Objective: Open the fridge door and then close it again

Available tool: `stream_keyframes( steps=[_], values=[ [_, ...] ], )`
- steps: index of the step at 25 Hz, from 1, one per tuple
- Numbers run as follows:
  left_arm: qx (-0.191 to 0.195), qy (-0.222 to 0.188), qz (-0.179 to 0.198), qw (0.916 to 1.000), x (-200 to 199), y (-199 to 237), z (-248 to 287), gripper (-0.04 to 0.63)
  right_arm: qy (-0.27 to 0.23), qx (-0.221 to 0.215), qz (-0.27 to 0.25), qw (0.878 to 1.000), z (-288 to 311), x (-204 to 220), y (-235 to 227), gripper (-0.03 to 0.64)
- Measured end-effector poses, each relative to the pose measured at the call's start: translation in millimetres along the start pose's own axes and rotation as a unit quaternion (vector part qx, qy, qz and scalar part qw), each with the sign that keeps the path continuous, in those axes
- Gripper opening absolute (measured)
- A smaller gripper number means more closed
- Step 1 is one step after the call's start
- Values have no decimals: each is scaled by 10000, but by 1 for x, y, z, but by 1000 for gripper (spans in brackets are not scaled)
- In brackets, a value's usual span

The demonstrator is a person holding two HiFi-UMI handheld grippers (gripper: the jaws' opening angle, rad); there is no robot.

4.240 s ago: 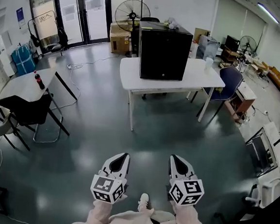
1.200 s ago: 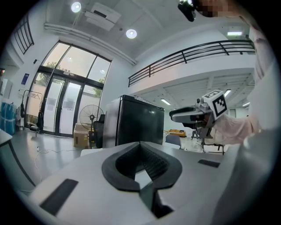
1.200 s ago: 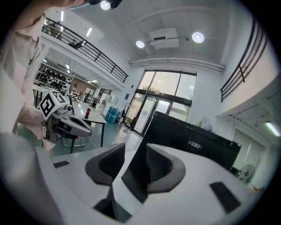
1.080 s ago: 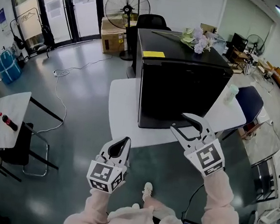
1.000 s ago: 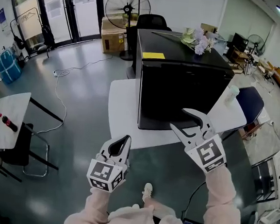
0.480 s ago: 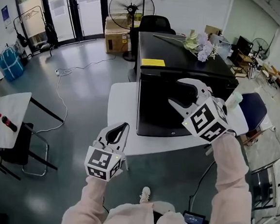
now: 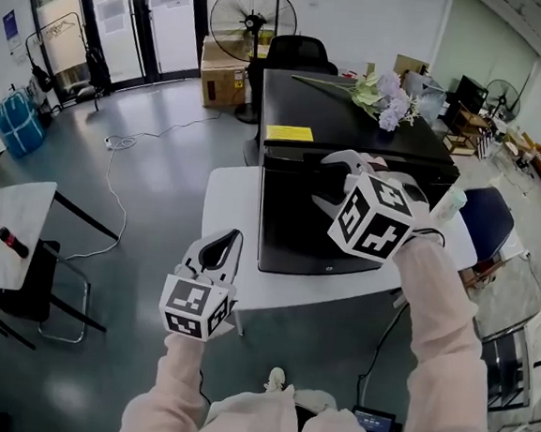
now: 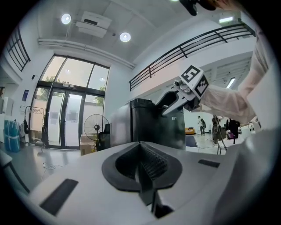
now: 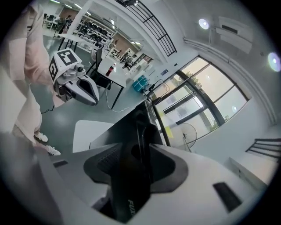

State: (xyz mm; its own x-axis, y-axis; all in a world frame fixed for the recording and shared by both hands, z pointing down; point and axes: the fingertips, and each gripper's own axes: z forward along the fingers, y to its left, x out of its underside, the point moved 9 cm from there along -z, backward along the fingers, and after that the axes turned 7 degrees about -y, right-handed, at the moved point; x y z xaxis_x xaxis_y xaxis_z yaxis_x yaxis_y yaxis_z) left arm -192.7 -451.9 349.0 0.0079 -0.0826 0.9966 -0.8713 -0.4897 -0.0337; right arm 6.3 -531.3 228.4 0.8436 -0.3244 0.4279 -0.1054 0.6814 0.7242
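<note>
A person stands facing a black fridge (image 7: 358, 124) that sits on a white table (image 7: 226, 202) in a large room with a grey floor. The person holds a gripper in each hand, and both sleeves are pale pink.

The right gripper (image 7: 319, 179) is raised to the top front edge of the fridge, and its marker cube faces the camera. One jaw reaches over the top and the other lies against the front of the fridge door (image 7: 297, 236). The right gripper view shows the dark edge of the door filling the gap between the two jaws, which are closing on it. The door itself looks flush against the fridge body.

The left gripper (image 7: 229, 241) hangs lower, in front of the table's near left corner and well apart from the fridge. Its jaws are pressed together with nothing between them.

A yellow note (image 7: 289, 133) is stuck on the fridge top near the front edge. A bunch of pale flowers (image 7: 390, 89) lies toward the back right of the top.

Behind the fridge stand a black chair (image 7: 299, 49), a floor fan (image 7: 250, 16) and a cardboard box (image 7: 219, 69). At the left is a second white table (image 7: 22, 207) with a dark bottle (image 7: 5, 239) lying on it.
</note>
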Motion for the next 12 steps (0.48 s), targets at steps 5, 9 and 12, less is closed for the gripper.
stream_keyframes(
  steps=[5,9,12],
  values=[
    [-73,52,-108,9999,7,1,-6,11,276,-66,-386,9989,3,-3,3,187],
    [-23,114,-96,9999,10,-4,-14,11,530,45,-633,9966,5,-6,7,187],
    [-32,119,-93,9999,10,-5,-22,11,716,183,-787,9942,8,-7,12,187]
  ],
)
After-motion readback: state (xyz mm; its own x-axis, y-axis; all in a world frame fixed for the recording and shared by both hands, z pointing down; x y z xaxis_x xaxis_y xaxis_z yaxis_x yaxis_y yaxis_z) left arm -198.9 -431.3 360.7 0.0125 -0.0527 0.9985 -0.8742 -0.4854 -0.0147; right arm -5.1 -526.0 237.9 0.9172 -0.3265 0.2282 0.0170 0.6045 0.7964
